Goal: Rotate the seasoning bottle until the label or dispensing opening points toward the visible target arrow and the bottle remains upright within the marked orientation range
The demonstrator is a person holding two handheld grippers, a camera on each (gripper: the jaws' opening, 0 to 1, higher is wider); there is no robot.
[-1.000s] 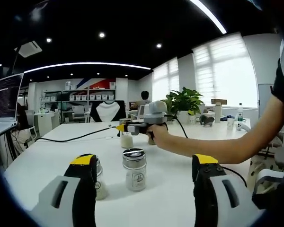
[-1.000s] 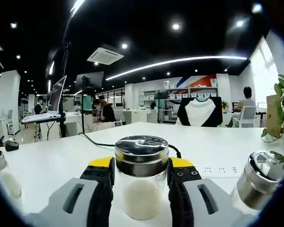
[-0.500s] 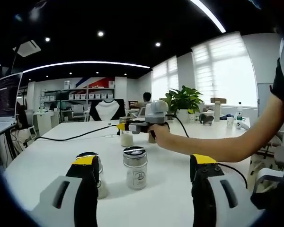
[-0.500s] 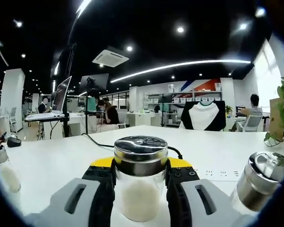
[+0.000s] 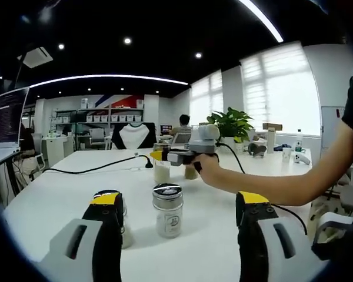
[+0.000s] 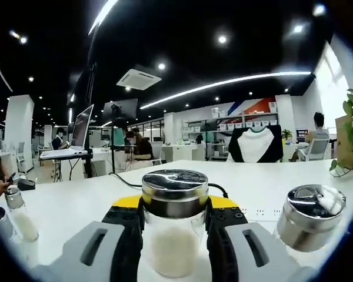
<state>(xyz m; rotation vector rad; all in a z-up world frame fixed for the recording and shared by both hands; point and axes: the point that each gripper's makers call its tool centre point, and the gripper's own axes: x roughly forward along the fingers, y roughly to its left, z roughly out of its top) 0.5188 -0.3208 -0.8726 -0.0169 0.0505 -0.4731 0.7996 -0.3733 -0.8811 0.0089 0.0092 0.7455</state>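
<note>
Seasoning bottle (image 6: pixel 175 226) upright between right claw (image 6: pixel 175 218) jaws — clamped; left claw (image 5: pixel 179 202) apart.

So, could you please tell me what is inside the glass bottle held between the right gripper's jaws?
The clear glass bottle with the silver metal lid holds a whitish powder or fine grains filling its lower part. The jaws cover its sides, and the lid hides any dispensing opening.

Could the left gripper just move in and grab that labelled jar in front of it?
Probably yes. The left gripper is open, and the labelled jar stands upright on the white table ahead, roughly between its jaws, with nothing in between.
</note>
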